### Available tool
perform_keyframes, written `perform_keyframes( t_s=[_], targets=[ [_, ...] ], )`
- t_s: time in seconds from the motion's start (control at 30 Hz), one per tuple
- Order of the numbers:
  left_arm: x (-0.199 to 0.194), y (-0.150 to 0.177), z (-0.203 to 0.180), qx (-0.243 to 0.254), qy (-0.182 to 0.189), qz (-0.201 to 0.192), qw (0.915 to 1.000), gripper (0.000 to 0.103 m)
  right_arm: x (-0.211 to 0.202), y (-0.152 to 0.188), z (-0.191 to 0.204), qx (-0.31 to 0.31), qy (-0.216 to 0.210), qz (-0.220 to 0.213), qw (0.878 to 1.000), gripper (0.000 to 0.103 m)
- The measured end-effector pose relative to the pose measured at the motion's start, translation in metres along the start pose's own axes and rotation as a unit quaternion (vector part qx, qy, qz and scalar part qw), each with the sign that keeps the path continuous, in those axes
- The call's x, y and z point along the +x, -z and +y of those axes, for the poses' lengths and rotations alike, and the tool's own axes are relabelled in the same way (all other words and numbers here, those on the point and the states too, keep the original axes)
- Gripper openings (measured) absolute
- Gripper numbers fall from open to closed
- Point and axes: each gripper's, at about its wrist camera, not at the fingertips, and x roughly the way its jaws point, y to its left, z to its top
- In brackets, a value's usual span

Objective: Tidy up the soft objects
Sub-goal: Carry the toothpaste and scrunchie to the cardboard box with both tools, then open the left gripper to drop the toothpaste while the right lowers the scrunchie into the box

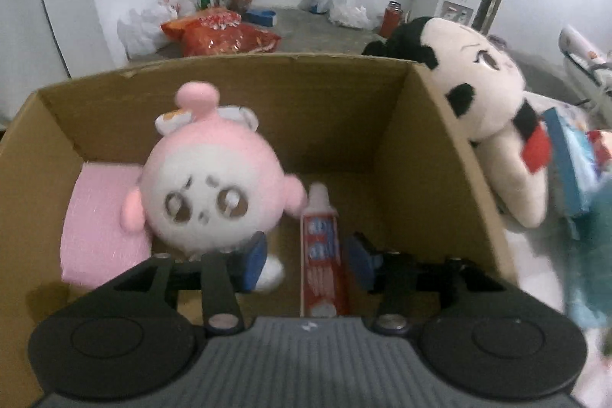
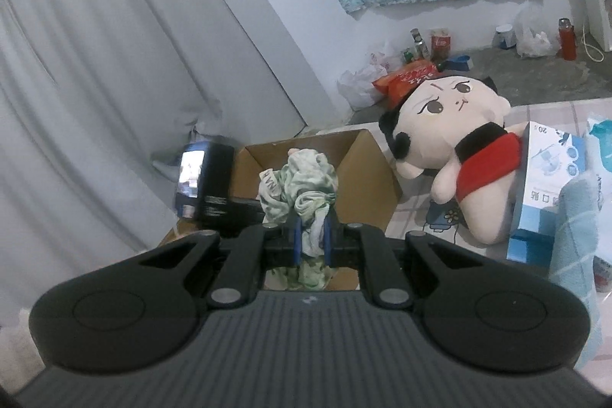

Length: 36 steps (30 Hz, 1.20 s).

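While the crumpled cloth (image 2: 306,190) hangs bunched between the right gripper's (image 2: 310,236) fingers, clenched on its lower folds, most of its bulk stands loose above them, and that is where I would expect trouble. It is held in front of the open cardboard box (image 2: 367,155), not yet inside, and a trailing fold could catch on the near rim or slip out of so small a pinch, dropping the cloth outside the box or onto the black carton (image 2: 214,178) beside it. The cloth is pale green and white, thin and wrinkled, with a printed band of letters showing on one fold; it should collapse flat wherever it lands.

In the left view the toothpaste tube (image 1: 321,247) lies on the box floor between the left gripper's (image 1: 306,255) blue fingers (image 1: 254,260), which stand apart and released, touching nothing that I can make out. The risk here is that lifting away drags the tube or nudges the pink plush toy (image 1: 206,190) just beside the left finger. That toy is round, pink and white, with big stitched eyes, and leans on a pink foam block (image 1: 99,224) against the box wall (image 1: 336,109).

Outside the box, a large cream doll (image 2: 451,125) with black hair and a red garment rests against the box's far side; dropping more in carelessly could tip the box toward it. A blue and white carton (image 2: 543,178) and a blue towel (image 2: 573,239) lie beyond.
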Motion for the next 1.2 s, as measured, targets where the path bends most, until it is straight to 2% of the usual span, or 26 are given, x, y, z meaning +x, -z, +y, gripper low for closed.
perform_keyframes(
  t_s=[0.07,0.13,0.2,0.3,0.33,0.4,0.5,0.63,0.7,0.77,0.97,1.2],
  targets=[
    [-0.008,0.01,0.001,0.009,0.002,0.022,0.9997,0.032,0.001,0.0,-0.003,0.001,-0.002,0.001,1.0,0.009],
    [-0.006,0.018,-0.001,0.017,0.011,0.051,0.9985,0.026,0.002,0.001,-0.005,0.003,-0.004,0.003,1.0,0.009],
    [0.005,0.021,-0.004,0.023,0.002,0.07,0.9973,0.022,0.004,0.003,-0.008,0.006,-0.006,0.005,1.0,0.009],
    [0.008,0.015,-0.001,-0.007,0.004,0.052,0.9986,0.008,0.008,0.004,-0.009,0.007,-0.002,0.008,1.0,0.009],
    [0.009,0.012,-0.001,-0.01,-0.001,0.042,0.9991,0.0,0.009,0.005,-0.009,0.006,-0.002,0.009,1.0,0.009],
    [0.016,0.007,0.0,-0.013,-0.003,0.036,0.9993,0.0,0.01,0.004,-0.008,0.004,-0.001,0.009,1.0,0.009],
    [0.019,0.001,0.009,-0.052,0.003,0.028,0.9983,0.0,0.011,0.004,-0.006,0.001,-0.001,0.011,1.0,0.009],
    [-0.001,0.005,0.01,-0.053,-0.011,0.001,0.9985,0.006,0.014,0.003,-0.004,0.001,0.007,0.012,1.0,0.009],
    [-0.028,0.013,0.009,-0.043,-0.015,-0.027,0.9986,0.011,0.015,0.003,-0.001,0.0,0.009,0.012,1.0,0.01],
    [-0.061,0.021,0.004,-0.027,-0.014,-0.055,0.998,0.028,0.016,0.002,0.003,0.001,0.01,0.013,1.0,0.01],
    [-0.147,0.037,0.005,-0.031,-0.014,-0.112,0.9931,0.029,0.024,-0.003,0.031,-0.016,-0.009,0.021,1.0,0.01],
    [-0.209,0.068,0.028,-0.03,-0.067,-0.151,0.9858,0.029,0.051,-0.012,0.075,-0.039,-0.031,0.058,0.997,0.01]
  ],
)
